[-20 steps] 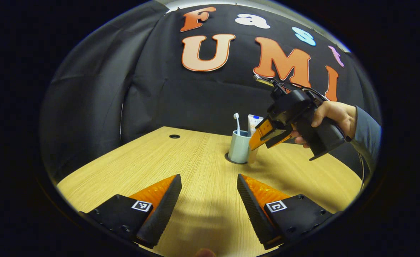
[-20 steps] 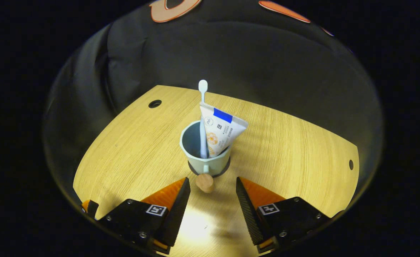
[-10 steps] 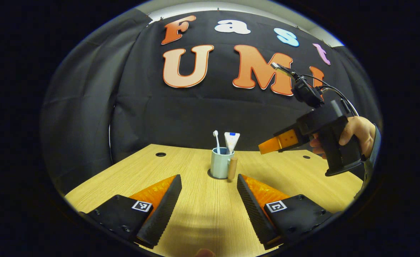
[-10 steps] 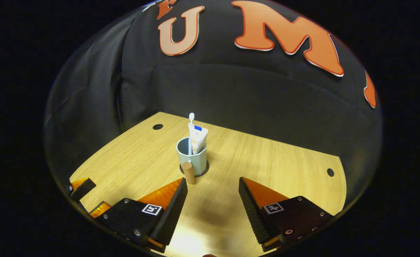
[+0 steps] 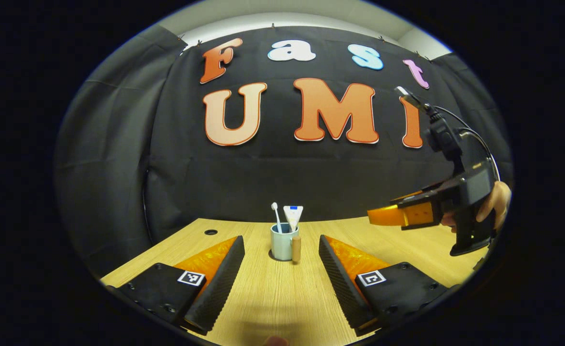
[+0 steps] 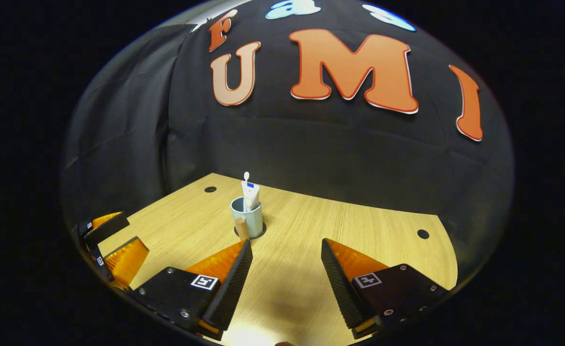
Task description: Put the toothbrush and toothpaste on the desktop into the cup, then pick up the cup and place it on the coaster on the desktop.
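Pale wood-grain desktop [image 5: 273,298] runs under both tools. Left gripper [image 5: 281,247] is held low and level over the near edge, jaws spread wide, nothing between them. Right gripper [image 6: 285,252] likewise low over the wood, jaws apart and empty. In the left gripper view the right gripper [image 5: 383,216] hangs in the air at the right, well above the desktop, pointing leftward, with a hand [image 5: 496,202] wrapped round its grip; from this side angle its finger gap cannot be read. In the right gripper view the left gripper [image 6: 114,240] sits at the far left rim.

Cup [image 5: 281,241], light blue-grey, upright, mid-desktop, well apart from both grippers. It has a round wooden handle [image 5: 296,248] facing the near side. Inside it: toothbrush [image 5: 276,215], white, head up, leaning slightly; toothpaste [image 5: 293,216], white tube with a blue band, crimped end up, standing beside the brush. The cup rests on a dark round coaster [image 6: 250,234], whose rim shows around the base.

Edges: black cloth wall directly behind the far edge. Small dark hole [image 5: 210,232] near the far left corner; another hole [image 6: 423,234] near the right edge. Bare wood lies open on all sides of the cup.
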Motion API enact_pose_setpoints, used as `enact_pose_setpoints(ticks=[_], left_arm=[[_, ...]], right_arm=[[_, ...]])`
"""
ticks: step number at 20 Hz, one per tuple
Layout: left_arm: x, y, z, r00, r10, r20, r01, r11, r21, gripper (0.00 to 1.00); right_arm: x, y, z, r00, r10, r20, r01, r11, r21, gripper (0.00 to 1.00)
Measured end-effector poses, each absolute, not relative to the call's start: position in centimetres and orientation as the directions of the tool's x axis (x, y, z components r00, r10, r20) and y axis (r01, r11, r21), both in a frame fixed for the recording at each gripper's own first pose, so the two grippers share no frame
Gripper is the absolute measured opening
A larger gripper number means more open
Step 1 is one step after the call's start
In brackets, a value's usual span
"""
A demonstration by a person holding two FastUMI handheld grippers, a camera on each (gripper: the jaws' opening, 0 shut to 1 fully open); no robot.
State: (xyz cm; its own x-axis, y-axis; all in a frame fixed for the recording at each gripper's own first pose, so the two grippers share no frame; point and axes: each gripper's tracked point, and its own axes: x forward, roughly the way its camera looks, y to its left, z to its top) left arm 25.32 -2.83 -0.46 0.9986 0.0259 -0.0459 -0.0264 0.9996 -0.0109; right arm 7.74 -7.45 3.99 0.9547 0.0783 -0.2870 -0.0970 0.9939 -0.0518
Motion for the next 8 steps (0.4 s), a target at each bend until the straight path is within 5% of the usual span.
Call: enact_pose_setpoints(ticks=[8], left_arm=[[24.4,-4.4,2.7,0.999,0.026,0.04,-0.026,1.0,0.001,1.0]], right_arm=[[4.2,-9.5,5.1,0.988,0.064,-0.143,-0.074,0.995,-0.062,0.87]])
